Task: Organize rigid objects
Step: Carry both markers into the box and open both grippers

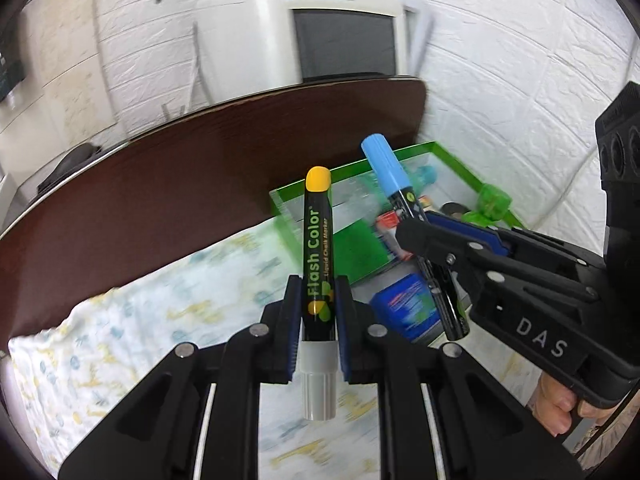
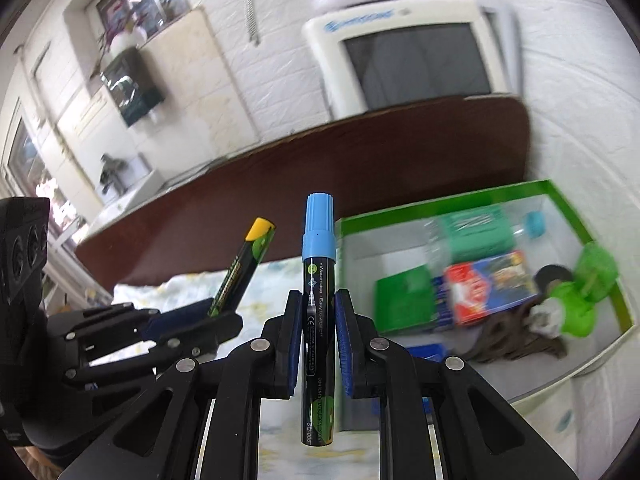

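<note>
Step in hand: carry phase. Both markers are lifted clear of the patterned cloth and held up short of the green-rimmed bin; neither is in it yet.
Left tool: clenched on the yellow-capped marker, pads on the lower part of the black barrel. Coloured cap points up and away; the grey end hangs below the pads.
Right tool: clenched on the blue-capped marker around mid-barrel, cap up, body near upright in its own view. From the left wrist view the same marker leans, cap tilted toward the left.
Relation of the two: markers side by side, near each other, not touching. The right tool sits closer to the bin.
Bin contents: green flat box, red-and-blue pack, clear bottle with a teal cap, and green plastic pieces at the far right. Motion blur here, so I would not vouch for what the dark item near the green pieces is.
Free space in bin: the bare pale floor along the near-left wall looks like the open spot.
Next move, judged: bring each tool over the rim, tip the marker toward level, lower it onto the bare floor, then release. One at a time seems wiser, since the tools would crowd each other.
Risk, judged: a marker dropped upright may bounce or roll onto the boxes.
Surroundings: dark brown desk edge behind the cloth; old monitor against the white wall.
</note>
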{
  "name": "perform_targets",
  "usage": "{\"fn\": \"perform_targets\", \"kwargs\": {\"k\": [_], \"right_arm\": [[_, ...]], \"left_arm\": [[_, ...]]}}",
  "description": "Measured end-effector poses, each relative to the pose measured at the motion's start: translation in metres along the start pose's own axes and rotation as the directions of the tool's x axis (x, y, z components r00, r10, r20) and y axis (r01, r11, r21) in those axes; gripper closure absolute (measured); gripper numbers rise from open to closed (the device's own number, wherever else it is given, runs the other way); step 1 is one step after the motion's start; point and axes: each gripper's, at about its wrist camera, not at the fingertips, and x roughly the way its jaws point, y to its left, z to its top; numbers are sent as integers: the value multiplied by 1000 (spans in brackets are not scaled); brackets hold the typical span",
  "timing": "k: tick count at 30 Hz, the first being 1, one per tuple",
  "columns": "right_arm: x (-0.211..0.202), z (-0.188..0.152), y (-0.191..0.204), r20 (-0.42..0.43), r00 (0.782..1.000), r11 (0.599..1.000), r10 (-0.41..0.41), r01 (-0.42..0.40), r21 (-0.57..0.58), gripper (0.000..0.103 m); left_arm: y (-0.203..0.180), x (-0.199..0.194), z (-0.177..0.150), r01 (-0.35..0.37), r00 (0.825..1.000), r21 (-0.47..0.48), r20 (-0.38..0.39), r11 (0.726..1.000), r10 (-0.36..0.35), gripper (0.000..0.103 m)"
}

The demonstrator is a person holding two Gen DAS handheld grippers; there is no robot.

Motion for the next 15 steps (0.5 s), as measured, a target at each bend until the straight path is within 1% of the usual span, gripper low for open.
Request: {"fn": "perform_targets", "kwargs": {"k": [4, 7, 15], "right_arm": [[-10, 10, -33, 40, 999, 998, -34, 32, 47, 85], [-16, 13, -60, 46, 998, 996, -49, 45, 76, 85], [-6, 13, -106, 18, 998, 990, -66, 63, 128, 85]], "left_arm": [[-27, 12, 15, 24, 1000, 24, -11, 999, -24, 89], [-43, 28, 25, 31, 999, 27, -36, 999, -30, 89], [-63, 64, 34, -18, 996, 54, -90, 998, 23, 89]]}}
